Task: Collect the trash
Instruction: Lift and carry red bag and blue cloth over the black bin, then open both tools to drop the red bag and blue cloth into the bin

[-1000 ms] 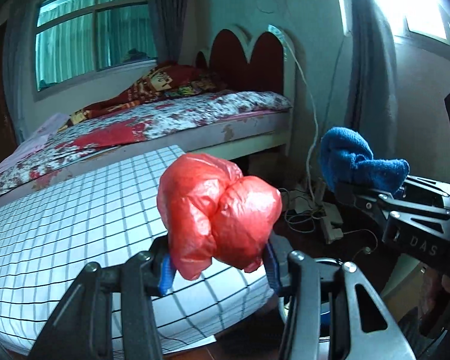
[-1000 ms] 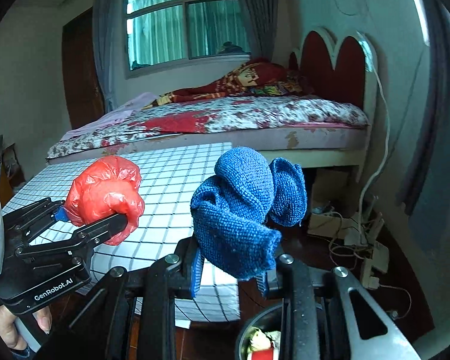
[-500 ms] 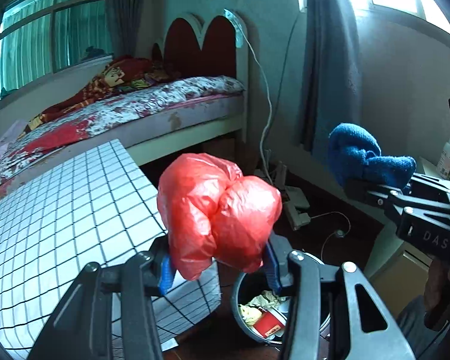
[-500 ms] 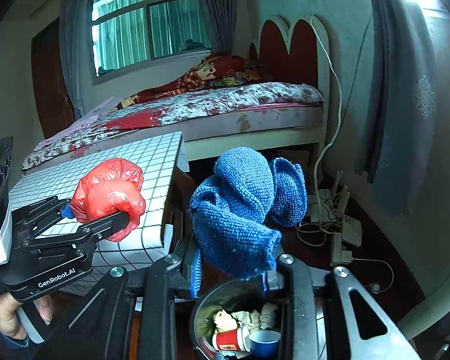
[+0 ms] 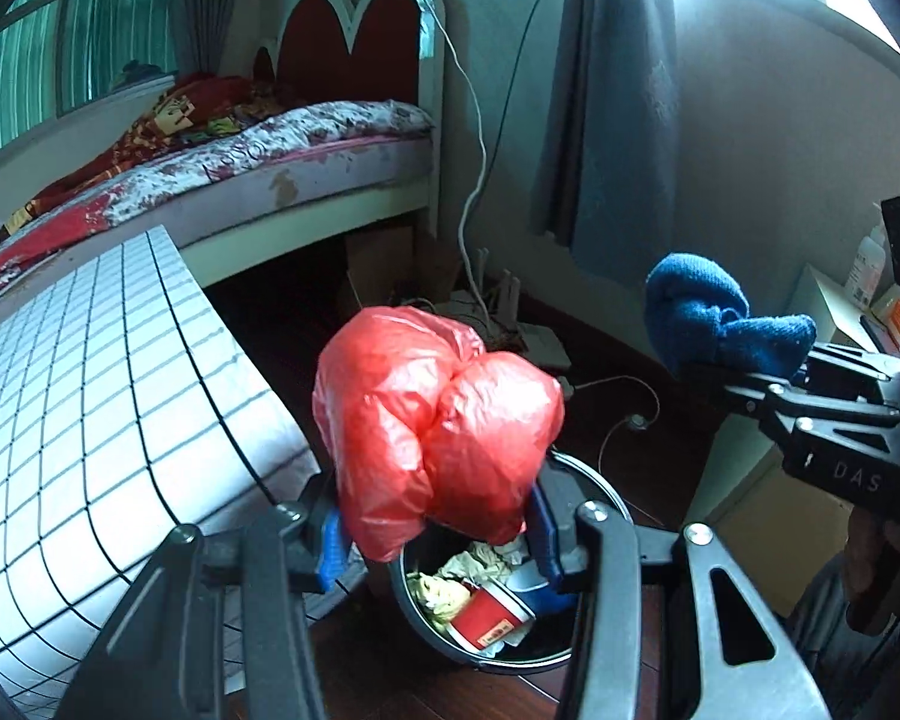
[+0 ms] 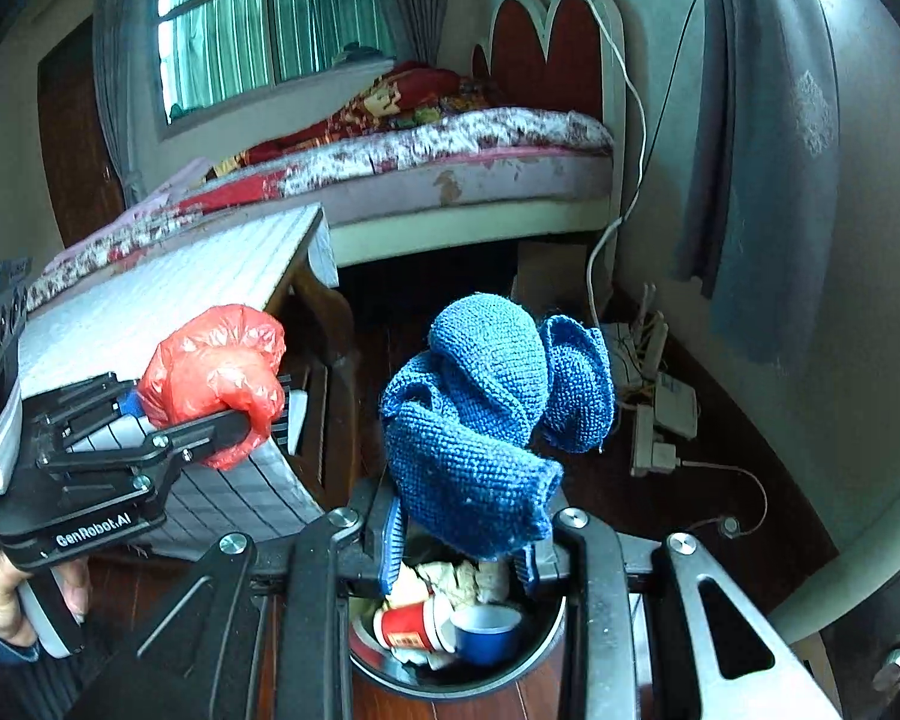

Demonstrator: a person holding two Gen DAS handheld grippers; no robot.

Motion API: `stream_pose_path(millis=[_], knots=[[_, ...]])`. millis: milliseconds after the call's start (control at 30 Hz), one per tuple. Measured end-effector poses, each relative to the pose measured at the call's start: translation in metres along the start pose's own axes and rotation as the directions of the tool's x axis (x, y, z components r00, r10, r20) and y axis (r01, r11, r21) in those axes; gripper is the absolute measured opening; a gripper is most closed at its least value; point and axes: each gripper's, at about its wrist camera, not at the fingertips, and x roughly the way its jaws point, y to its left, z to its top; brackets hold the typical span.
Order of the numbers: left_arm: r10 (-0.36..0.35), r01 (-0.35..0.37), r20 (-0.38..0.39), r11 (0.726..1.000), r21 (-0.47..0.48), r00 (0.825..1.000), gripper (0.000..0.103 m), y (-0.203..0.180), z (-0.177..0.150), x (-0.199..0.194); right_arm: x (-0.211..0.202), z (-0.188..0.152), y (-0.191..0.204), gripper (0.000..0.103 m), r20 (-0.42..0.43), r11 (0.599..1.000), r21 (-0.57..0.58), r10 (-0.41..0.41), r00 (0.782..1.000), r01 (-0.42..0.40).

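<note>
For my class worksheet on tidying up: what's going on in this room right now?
A person holds a gripper in each hand above a dark bin with cups and paper inside. The left gripper is shut on a crumpled red plastic bag; the right gripper is shut on a blue cloth. Neither has been dropped yet.

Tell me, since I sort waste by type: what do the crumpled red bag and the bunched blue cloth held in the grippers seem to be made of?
The crumpled red bag, clamped in the left gripper, looks like thin plastic film: glossy, slightly translucent, sharply creased. The bunched blue cloth, clamped in the right gripper, looks like a knitted or looped textile, possibly microfibre: matte, with a visible grainy weave and soft folds.
</note>
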Motion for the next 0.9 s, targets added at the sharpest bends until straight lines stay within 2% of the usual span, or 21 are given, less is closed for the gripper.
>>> stream_pose_path(millis=[333, 900], knots=[[-0.053, 0.054, -0.106, 0.999, 0.006, 0.993, 0.049, -0.006, -0.023, 0.029, 0.032, -0.033, -0.006, 0.031, -0.126, 1.0, -0.019, 0.019, 0.992, -0.022], [-0.106, 0.103, -0.215, 0.994, -0.023, 0.971, 0.049, -0.011, -0.037, 0.073, 0.074, -0.064, -0.011, 0.031, -0.278, 0.997, -0.056, 0.038, 0.96, -0.056]])
